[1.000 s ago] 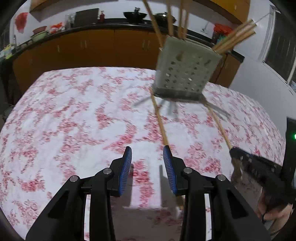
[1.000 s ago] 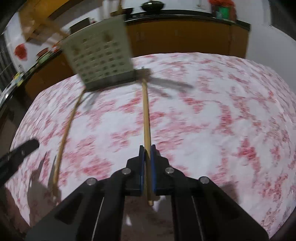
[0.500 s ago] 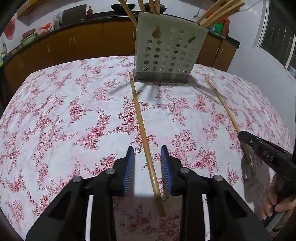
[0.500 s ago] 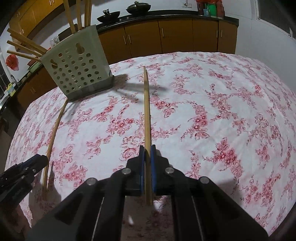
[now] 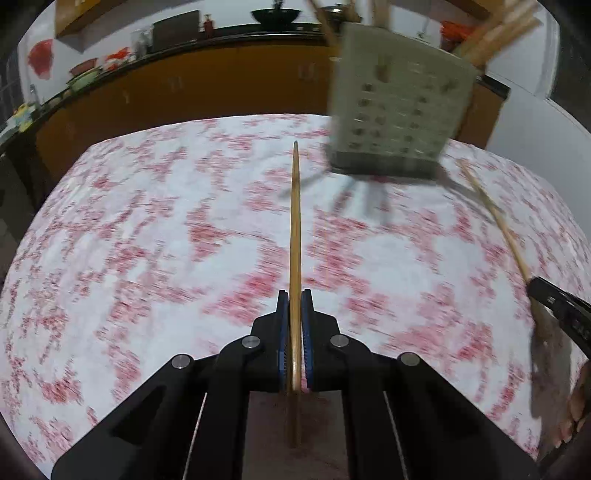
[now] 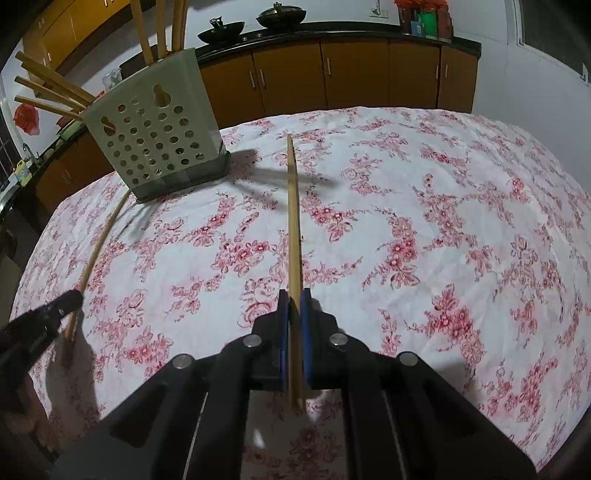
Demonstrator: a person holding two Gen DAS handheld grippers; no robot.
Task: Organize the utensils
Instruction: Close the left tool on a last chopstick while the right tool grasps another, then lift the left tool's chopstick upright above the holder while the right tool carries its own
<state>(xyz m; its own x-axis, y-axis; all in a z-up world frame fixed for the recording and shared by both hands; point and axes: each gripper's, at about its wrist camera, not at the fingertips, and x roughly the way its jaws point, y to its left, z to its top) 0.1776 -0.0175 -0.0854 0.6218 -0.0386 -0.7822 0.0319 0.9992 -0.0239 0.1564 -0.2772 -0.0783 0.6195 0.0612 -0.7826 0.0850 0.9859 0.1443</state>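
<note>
While the left hand-held gripper point(image 5: 294, 314) is squeezed tight on a wooden stick point(image 5: 295, 236), the right hand-held gripper point(image 6: 294, 314) is squeezed tight on another wooden stick point(image 6: 293, 221). Each stick runs straight out between the blue pads point(image 5: 306, 339) and points away over the cloth. The cloth point(image 6: 424, 229) is white with pink flowers and covers the counter.

A pale green holder point(image 6: 155, 133) with round holes stands on the cloth, up and to the left of the right stick's tip. More sticks point(image 6: 48, 88) poke out of its top, some straight up and some leaning to the left. In the left view the same holder point(image 5: 399, 110) sits to the right of the stick's tip, and it looks blurry.

In the right view the left gripper shows as a dark shape point(image 6: 40, 321) at the left edge, holding the near end of its stick. Brown cupboards point(image 6: 354, 74) run along the back wall, with dark pans point(image 6: 281, 16) on top.
</note>
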